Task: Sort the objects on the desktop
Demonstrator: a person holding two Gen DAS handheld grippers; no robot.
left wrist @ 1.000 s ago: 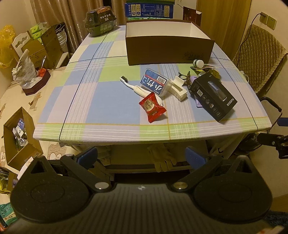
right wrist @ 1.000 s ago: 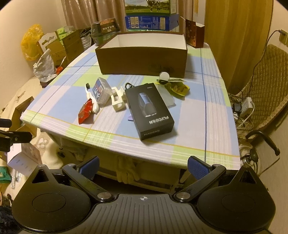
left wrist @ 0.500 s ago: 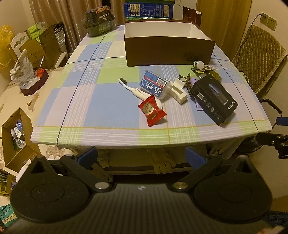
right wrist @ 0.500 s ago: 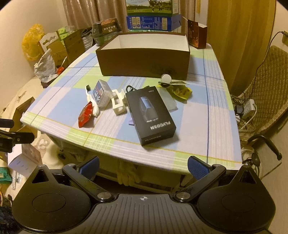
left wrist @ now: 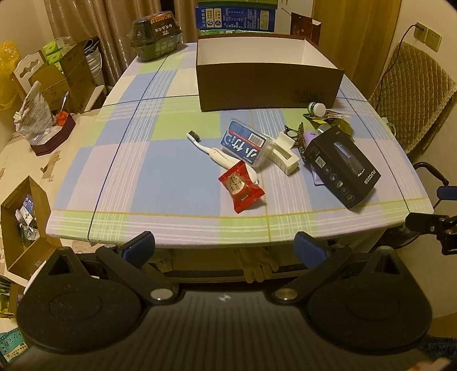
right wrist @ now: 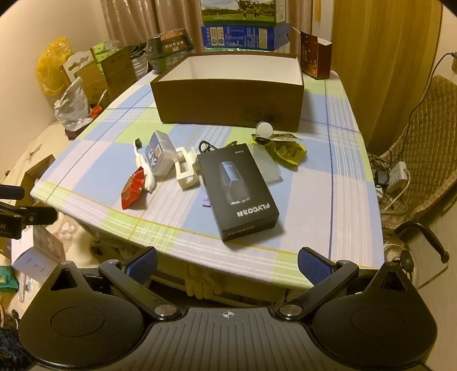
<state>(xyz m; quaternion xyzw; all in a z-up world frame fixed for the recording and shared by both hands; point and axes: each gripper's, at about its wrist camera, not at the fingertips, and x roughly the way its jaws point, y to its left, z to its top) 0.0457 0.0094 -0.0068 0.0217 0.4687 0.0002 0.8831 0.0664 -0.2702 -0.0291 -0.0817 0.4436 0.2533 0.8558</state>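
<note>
A brown open box (left wrist: 268,85) (right wrist: 228,97), empty inside, stands at the back of the checked table (left wrist: 142,177). In front of it lie a red snack packet (left wrist: 241,185) (right wrist: 132,191), a white toothbrush (left wrist: 217,154), a blue-labelled clear case (left wrist: 247,142) (right wrist: 158,151), a white clip (left wrist: 285,155) (right wrist: 187,169), a black product box (left wrist: 341,167) (right wrist: 237,191), a yellow-green wrapper (right wrist: 285,147) and a small white jar (right wrist: 264,129). My left gripper (left wrist: 224,248) is open and empty, before the table's front edge. My right gripper (right wrist: 227,262) is open and empty at the front edge, below the black box.
A dark container (left wrist: 155,35), stacked cartons (left wrist: 235,17) and a brown carton (right wrist: 315,58) stand at the table's far end. A padded chair (left wrist: 411,94) is to the right with cables on the floor (right wrist: 394,177). Cardboard boxes (left wrist: 21,222) and bags sit on the left.
Both grippers have moved slightly forward and up toward the table; the objects appear a little lower and nearer. Nothing on the table has moved. Both stay open.
</note>
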